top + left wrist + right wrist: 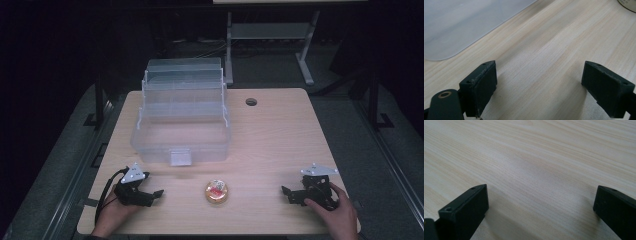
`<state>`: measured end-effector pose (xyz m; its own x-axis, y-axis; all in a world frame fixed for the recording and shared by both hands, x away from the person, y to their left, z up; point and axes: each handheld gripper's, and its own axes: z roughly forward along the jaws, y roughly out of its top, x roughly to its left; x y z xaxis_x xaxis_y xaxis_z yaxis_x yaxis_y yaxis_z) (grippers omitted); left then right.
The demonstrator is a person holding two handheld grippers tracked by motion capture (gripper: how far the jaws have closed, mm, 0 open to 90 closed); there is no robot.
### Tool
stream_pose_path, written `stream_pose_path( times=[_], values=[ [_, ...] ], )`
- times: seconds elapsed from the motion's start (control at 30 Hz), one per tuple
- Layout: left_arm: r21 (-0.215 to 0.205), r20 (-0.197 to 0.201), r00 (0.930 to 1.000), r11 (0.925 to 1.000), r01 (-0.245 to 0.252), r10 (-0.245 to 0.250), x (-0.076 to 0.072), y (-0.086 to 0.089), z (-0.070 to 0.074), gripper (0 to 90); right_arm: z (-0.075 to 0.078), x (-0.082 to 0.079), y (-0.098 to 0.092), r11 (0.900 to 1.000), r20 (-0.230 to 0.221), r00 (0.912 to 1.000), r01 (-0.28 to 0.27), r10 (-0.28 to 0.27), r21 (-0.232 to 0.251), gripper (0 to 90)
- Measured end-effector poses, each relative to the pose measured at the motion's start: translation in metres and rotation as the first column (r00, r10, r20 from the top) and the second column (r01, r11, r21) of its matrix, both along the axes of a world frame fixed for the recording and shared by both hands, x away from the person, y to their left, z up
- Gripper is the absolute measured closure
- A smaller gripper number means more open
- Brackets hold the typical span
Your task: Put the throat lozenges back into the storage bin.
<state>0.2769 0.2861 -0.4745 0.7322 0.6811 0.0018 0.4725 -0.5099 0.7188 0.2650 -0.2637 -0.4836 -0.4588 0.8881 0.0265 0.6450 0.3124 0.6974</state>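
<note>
A clear plastic storage box (181, 117) with its lid swung up stands on the wooden table (280, 135), left of centre. A small round yellow container (216, 191) with a red and white label lies near the front edge, between the two grippers. My left gripper (156, 194) rests on the table at the front left, open and holding nothing; its jaws point right toward the container. In the left gripper view the box's base (454, 27) lies at upper left and the container's edge (627, 4) at the top right corner. At the front right my right gripper (286, 193) rests open, jaws pointing left.
A round cable hole (251, 102) sits in the table behind the box. A metal desk frame (270, 35) stands on the dark floor beyond the table. Bare wood (536, 165) lies ahead of the right gripper.
</note>
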Motion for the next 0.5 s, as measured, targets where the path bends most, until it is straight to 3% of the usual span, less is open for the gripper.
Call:
stream_pose_path(
  times=[0.17,0.33,0.5],
  values=[
    [0.0,-0.003,1.0,1.0,0.001,-0.001,-0.0006,0.0003,0.0002,12.1,0.0,0.0,0.0,1.0,0.0,1.0,0.0,0.0,0.0,0.0],
    [0.026,-0.023,0.9997,0.9996,-0.001,0.001,-0.0009,-0.0003,0.0037,13.9,0.0,0.0001,0.0,1.0,0.0,1.0,0.0,0.0,0.0,0.0],
    [0.01,-0.041,0.9991,0.9999,0.007,-0.007,-0.0026,-0.0019,0.0092,14.0,0.0,0.0,0.0,1.0,0.0,1.0,0.0,0.0,0.0,0.0]
  ],
)
